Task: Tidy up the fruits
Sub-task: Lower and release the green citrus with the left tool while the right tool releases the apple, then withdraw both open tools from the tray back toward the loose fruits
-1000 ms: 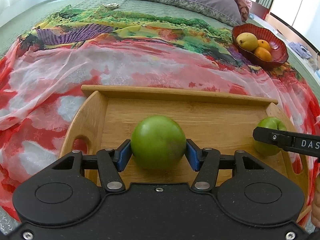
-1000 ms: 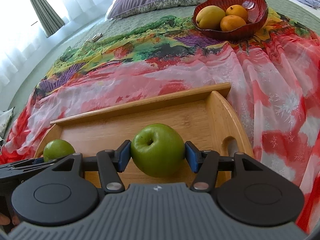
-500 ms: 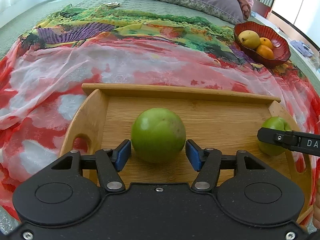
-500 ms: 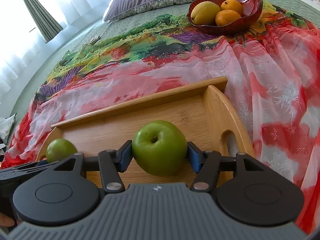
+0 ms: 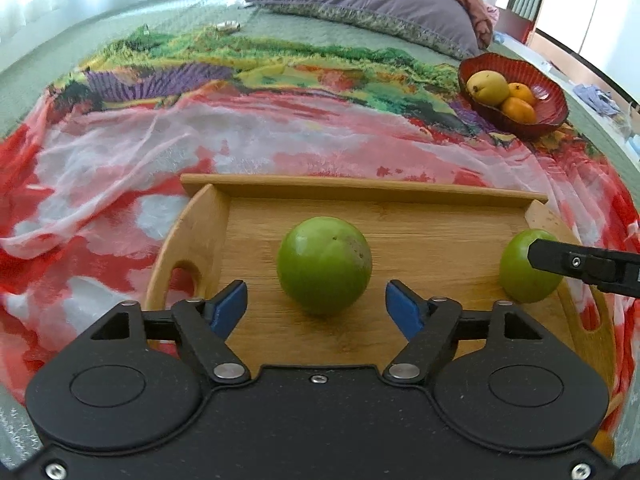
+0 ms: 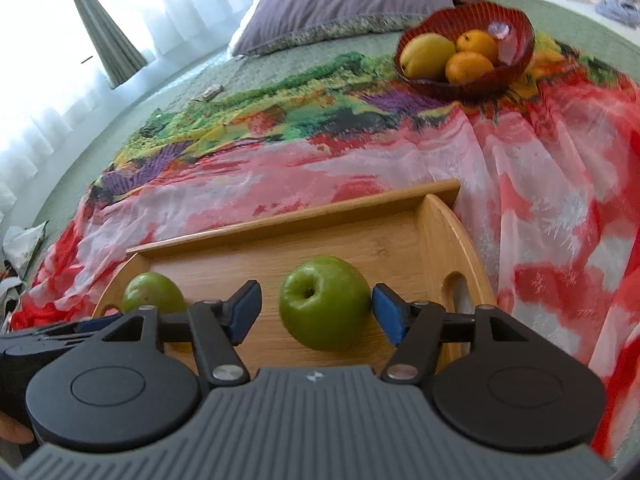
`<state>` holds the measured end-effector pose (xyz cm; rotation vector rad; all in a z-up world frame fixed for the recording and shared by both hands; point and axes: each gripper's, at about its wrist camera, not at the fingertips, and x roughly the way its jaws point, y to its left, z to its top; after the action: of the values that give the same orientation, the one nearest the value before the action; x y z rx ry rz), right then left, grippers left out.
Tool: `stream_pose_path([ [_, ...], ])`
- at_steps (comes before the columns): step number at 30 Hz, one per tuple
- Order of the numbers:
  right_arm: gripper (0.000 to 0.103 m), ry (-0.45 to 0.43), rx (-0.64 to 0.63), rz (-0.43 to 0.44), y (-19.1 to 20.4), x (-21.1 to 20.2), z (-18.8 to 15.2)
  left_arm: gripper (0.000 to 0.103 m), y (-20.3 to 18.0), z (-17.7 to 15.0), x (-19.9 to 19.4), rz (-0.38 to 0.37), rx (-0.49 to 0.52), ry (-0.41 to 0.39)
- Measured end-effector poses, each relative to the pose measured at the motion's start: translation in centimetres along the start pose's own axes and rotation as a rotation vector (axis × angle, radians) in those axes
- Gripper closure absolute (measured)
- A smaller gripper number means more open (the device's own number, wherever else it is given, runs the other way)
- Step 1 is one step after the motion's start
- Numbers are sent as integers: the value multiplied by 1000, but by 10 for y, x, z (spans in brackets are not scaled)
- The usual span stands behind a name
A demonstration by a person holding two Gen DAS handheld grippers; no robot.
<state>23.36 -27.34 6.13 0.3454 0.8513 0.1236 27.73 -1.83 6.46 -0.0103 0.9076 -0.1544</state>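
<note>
A round green fruit (image 5: 324,265) rests on the wooden tray (image 5: 420,204). My left gripper (image 5: 316,308) is open just behind it, blue pads apart and clear of it. A green apple (image 6: 325,307) rests on the same tray (image 6: 304,220) near its right handle. My right gripper (image 6: 316,312) is open around it; the right pad looks close to or touching the apple, the left pad apart. The apple also shows at the right in the left wrist view (image 5: 528,266), the round fruit at the left in the right wrist view (image 6: 154,294).
A red bowl (image 6: 516,32) with a yellow mango (image 6: 426,55) and two oranges (image 6: 470,68) stands on the colourful cloth (image 6: 360,160) beyond the tray. A purple pillow (image 5: 368,4) lies at the bed's far end. The right gripper's finger (image 5: 580,266) crosses the left view's right edge.
Both grippers have opened and let go of their fruit, which now rest on the tray. Both grippers have drawn back a little.
</note>
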Motion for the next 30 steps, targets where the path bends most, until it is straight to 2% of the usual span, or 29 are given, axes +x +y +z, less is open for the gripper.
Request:
stream_pose_path([
  [10,13,-65,-147,37,16,-40,-18,13,0,-30,-52,-20,54,-105],
  [18,11,-97,-213,45,18,-62,-45,7,0,-61,-86,-54,71,-160],
  [30,10,-131,-253,61,14,-88,-84,4,-14,-110,-121,-78,137,-240],
])
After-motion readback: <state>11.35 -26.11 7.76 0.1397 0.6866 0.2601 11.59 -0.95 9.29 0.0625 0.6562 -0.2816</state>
